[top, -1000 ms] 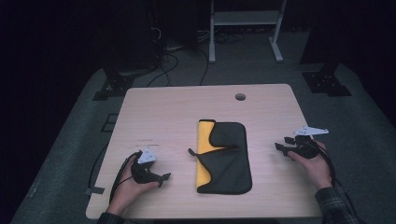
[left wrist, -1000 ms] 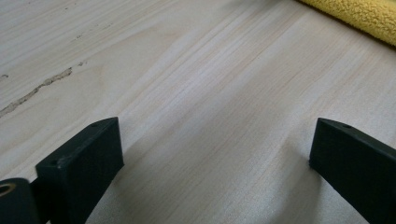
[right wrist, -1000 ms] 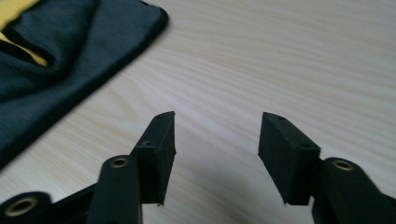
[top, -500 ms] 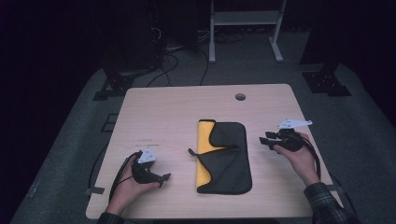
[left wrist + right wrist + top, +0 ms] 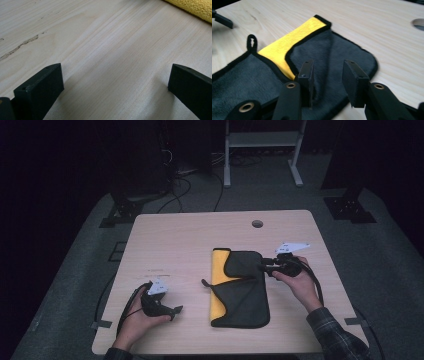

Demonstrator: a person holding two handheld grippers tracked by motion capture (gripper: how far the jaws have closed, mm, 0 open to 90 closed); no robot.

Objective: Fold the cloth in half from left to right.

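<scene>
The folded black-and-yellow cloth (image 5: 240, 287) lies mid-table (image 5: 180, 240). The right hand-held gripper (image 5: 264, 266) hovers over its right edge; its jaws, just closing, stand apart and grip nothing. The left hand-held gripper (image 5: 176, 310) rests released, well left of the cloth.

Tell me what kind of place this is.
Probably a lab or studio set up for recording. A lone wooden table stands on grey carpet in a dark room, with cables trailing across the floor and a metal stand behind it.

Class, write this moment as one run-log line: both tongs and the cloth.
left tongs: open, resting on table | right tongs: jaws just closing, over cloth, nothing gripped | cloth: folded, black and yellow, flat
</scene>
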